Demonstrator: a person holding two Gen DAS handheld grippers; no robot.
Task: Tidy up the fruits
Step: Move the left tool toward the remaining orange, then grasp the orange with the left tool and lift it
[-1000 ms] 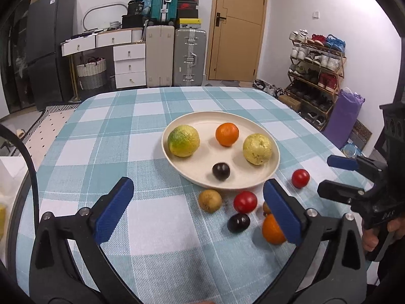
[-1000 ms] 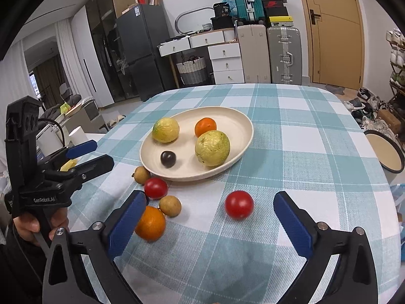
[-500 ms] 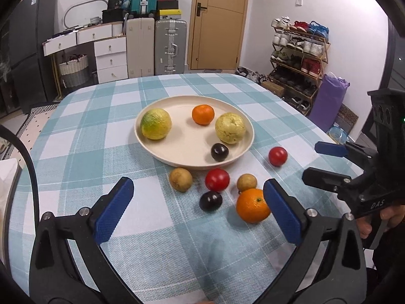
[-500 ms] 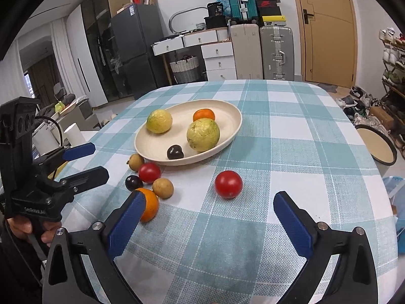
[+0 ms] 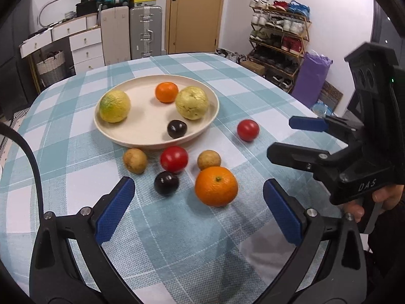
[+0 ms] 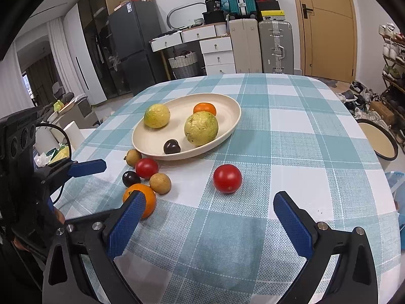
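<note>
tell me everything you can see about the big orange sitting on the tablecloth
The big orange is round, bright orange with dimpled peel and a small green stem scar facing up. It rests on the checked tablecloth outside the plate, touching or nearly touching a small brown fruit behind it. No gripper touches it.

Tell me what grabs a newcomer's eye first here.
The round cream plate mid-table, holding two yellow-green fruits, a small orange and a dark plum. Next, the loose cluster on the checked teal tablecloth before it, led by the big glossy orange, and a lone red tomato apart. Both grippers, left and right, hover open.
</note>
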